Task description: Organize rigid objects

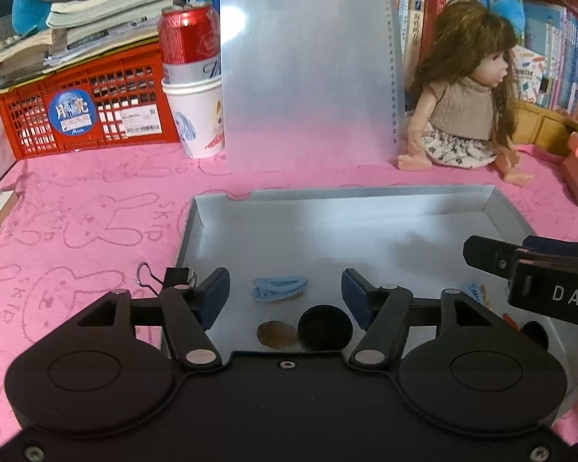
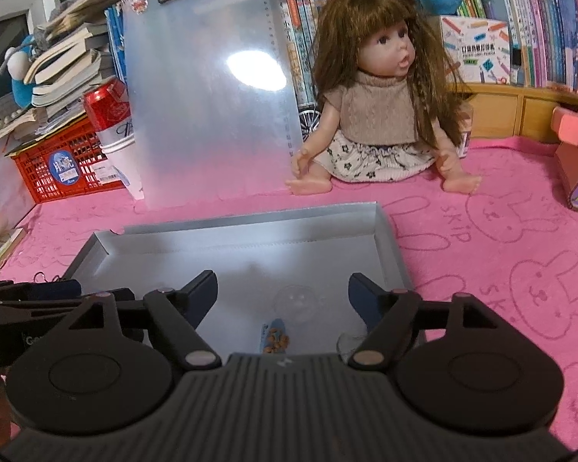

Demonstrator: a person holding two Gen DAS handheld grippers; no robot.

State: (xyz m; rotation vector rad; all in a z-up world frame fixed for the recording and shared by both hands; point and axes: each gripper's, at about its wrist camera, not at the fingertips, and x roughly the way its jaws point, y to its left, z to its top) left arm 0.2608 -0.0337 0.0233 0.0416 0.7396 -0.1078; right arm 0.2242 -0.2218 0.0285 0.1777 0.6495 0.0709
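Observation:
A shallow silver box [image 1: 366, 196] [image 2: 250, 216] lies on the pink towel. On its floor in the left wrist view are a blue hair clip [image 1: 280, 288], a black round disc [image 1: 325, 327] and a brownish oval piece [image 1: 276, 334]. My left gripper [image 1: 285, 294] hangs open over them, its pads pressing on nothing. A black binder clip [image 1: 150, 280] lies on the towel just outside the box's left wall. My right gripper [image 2: 283, 294] [image 1: 520, 265] is open above a clear round piece [image 2: 298, 300] and a small patterned blue clip [image 2: 275, 337], touching neither.
A doll [image 1: 462, 107] [image 2: 377, 115] sits behind the box. A translucent clipboard [image 1: 308, 57] [image 2: 212, 96] leans upright beside it. A red can in a paper cup [image 1: 190, 77], a red crate [image 1: 81, 111] under stacked books, and a pink cardboard toy [image 2: 576, 154] ring the towel.

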